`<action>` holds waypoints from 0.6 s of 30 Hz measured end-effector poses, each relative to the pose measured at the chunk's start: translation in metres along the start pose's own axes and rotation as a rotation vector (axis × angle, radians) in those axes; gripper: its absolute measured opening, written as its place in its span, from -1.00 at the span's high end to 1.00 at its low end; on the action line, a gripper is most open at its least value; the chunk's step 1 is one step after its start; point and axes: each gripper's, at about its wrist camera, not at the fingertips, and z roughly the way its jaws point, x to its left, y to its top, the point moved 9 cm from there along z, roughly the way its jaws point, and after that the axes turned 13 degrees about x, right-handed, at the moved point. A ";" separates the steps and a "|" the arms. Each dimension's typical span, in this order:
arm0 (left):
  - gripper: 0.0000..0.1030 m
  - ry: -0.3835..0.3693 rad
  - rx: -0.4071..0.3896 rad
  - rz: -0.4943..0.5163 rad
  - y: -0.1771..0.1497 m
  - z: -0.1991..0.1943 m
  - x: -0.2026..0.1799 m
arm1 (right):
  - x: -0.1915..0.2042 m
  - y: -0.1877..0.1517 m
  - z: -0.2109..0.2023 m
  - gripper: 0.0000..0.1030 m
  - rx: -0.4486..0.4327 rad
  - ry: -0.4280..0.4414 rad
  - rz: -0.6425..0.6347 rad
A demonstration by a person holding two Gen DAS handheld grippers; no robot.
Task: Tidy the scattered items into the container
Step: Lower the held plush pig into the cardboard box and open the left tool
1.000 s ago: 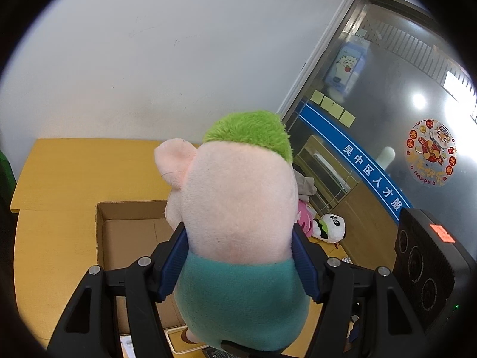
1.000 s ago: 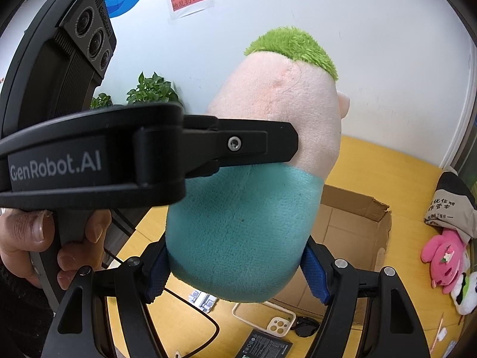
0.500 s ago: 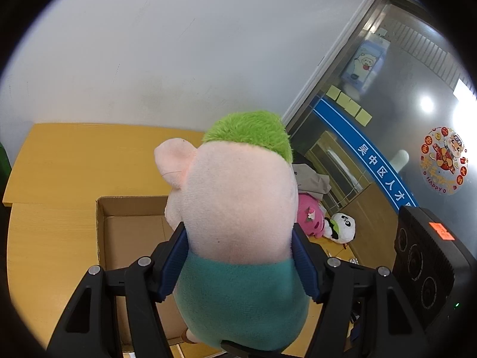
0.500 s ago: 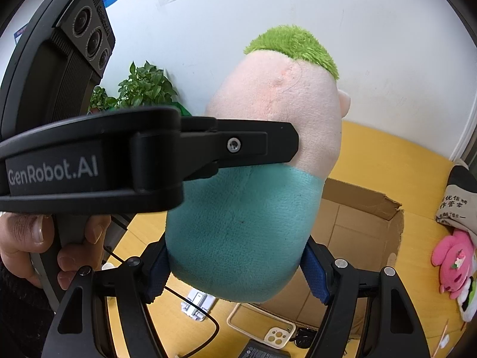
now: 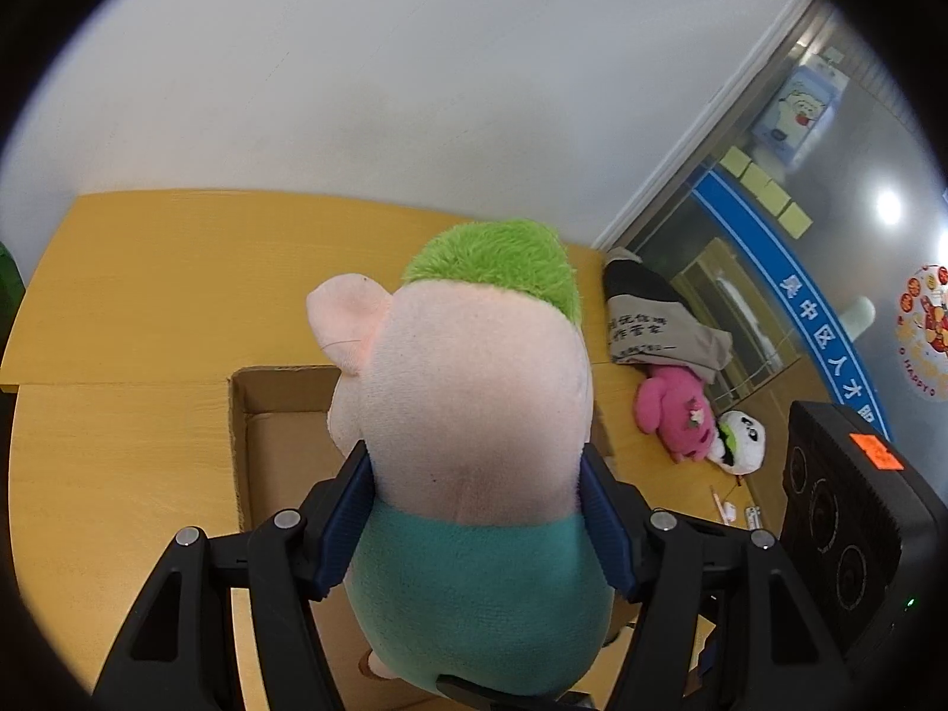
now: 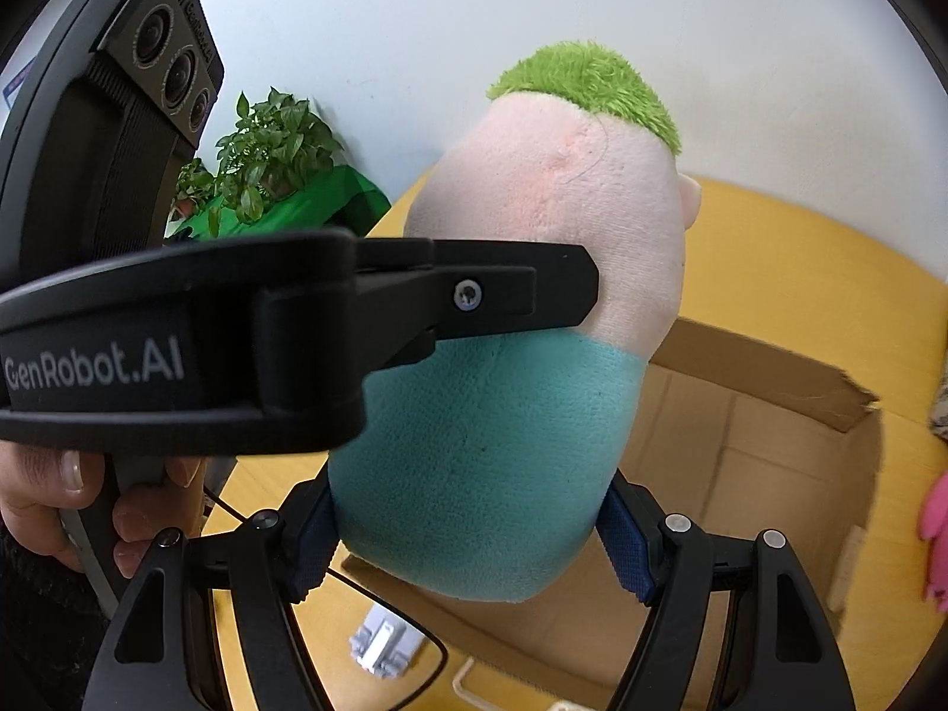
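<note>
- The left claw [image 5: 477, 518] and right claw [image 6: 468, 545] both clench a pig plush toy [image 5: 480, 415] with green hair, holding it above an open cardboard box [image 5: 278, 450] on the yellow worktop [image 5: 118, 444].
- Right of the box lie a pink plush [image 5: 672, 415], a panda toy [image 5: 740, 441] and a printed cushion [image 5: 652, 320].

White wall [image 5: 355, 89] beyond the tongs, yellow counter [image 5: 148, 272] below it, glass door [image 5: 829, 237] right, potted plant [image 6: 266, 154] left.
</note>
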 end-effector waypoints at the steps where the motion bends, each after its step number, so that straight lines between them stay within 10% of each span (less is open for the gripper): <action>1: -0.26 0.005 0.010 -0.006 0.002 0.008 0.010 | -0.002 0.004 0.010 -0.54 0.005 0.009 0.004; 18: -0.26 0.068 0.225 -0.123 -0.005 0.158 0.132 | -0.067 0.013 0.194 -0.54 0.115 0.110 0.154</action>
